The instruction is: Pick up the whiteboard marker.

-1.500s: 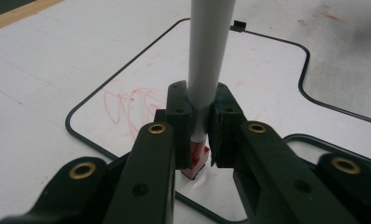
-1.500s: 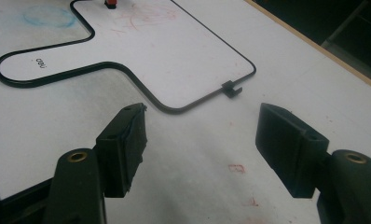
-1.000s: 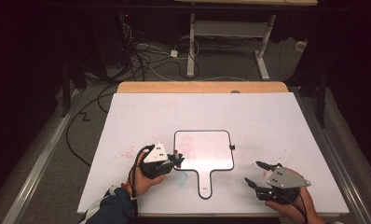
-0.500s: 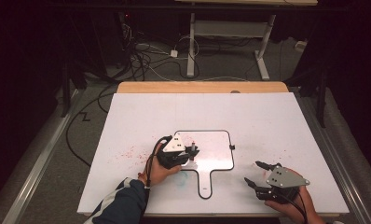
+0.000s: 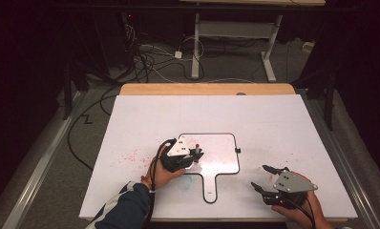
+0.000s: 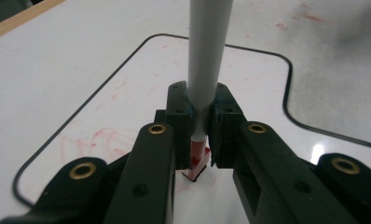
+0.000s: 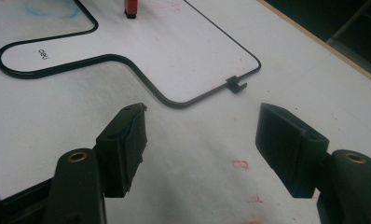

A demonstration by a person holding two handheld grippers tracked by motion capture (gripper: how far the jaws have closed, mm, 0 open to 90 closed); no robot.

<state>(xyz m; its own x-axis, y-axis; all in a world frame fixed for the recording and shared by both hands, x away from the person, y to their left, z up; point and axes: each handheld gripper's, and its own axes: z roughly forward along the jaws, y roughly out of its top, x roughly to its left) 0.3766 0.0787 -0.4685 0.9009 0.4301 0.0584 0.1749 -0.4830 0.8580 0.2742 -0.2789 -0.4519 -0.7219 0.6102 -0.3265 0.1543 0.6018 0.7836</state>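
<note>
Red smears mark the white table (image 5: 131,129) at left. The left gripper (image 5: 190,155), jaws pinching an upright grey marker (image 6: 207,70), sets its red tip on the paddle-shaped whiteboard (image 5: 224,152). The right gripper (image 5: 264,179), jaws spread, rests well apart near the table's front edge.

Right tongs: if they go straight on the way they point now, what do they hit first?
Probably the small whiteboard's black frame, near its handle. The right tongs are open, with bare table sheet between them and that edge. Height above the table is unclear.
</note>
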